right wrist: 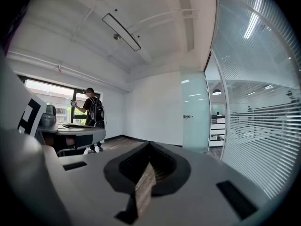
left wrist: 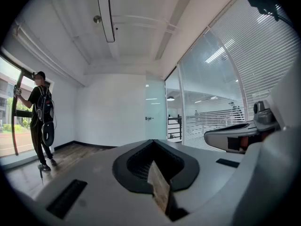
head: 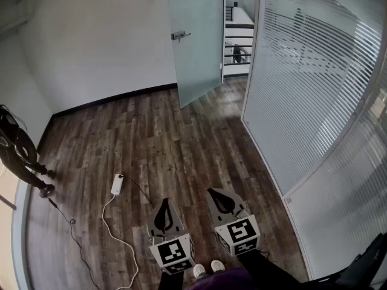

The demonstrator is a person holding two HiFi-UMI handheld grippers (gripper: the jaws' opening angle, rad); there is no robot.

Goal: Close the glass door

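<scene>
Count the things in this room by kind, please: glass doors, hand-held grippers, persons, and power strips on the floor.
Glass door: 1
Hand-held gripper, left and right: 2
Person: 1
White power strip: 1
Total: 5

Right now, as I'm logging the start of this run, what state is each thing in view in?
glass door: open, swung into the room.
left claw: shut, empty.
right claw: shut, empty.
white power strip: lying on the floor, cord attached.
person: standing by the window.
</scene>
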